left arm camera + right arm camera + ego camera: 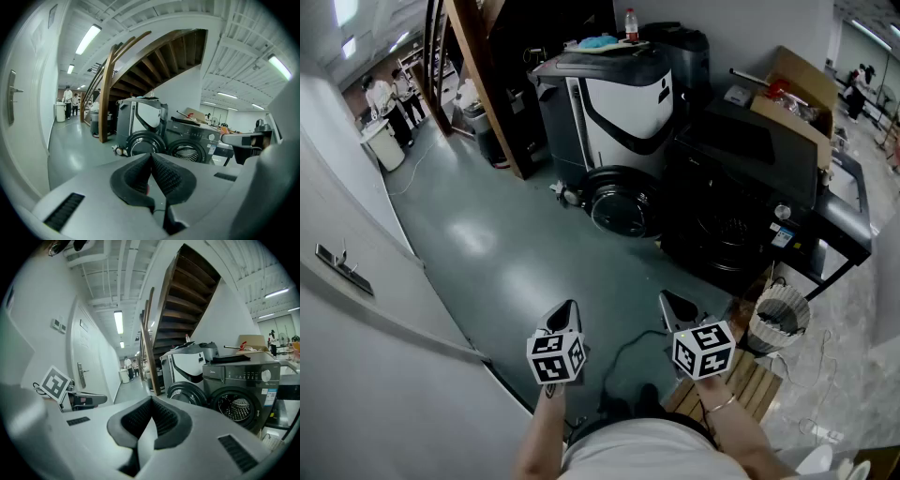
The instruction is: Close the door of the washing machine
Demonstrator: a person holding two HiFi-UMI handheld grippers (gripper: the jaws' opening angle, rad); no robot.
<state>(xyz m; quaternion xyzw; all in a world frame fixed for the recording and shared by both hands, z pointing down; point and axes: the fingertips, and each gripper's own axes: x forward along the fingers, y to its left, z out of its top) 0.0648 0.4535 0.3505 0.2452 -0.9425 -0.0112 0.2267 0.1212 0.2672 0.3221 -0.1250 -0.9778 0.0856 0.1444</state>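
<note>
- Head view: the washing machine (750,173) stands on the floor (497,253) toward its far right side, just beside a grey-and-white machine (614,103). Its round door (623,208) hangs swung out to the left, leaving the drum (727,230) exposed. The left tool (565,314) and the right tool (673,305) are held side by side over the near floor, well apart from the door.
- Left gripper view: the left tool's pads meet at the tips with nothing between them. Past them the door stands open to the left of the drum mouth, near a wooden staircase (140,61).
- Right gripper view: the right tool's jaws are likewise pressed together and empty. The open door sits left of the bare perforated drum.
- Progress: nothing of the closing looks done. The whole job seems left: approach, reach the door's free edge and push it onto the opening until it latches.
</note>
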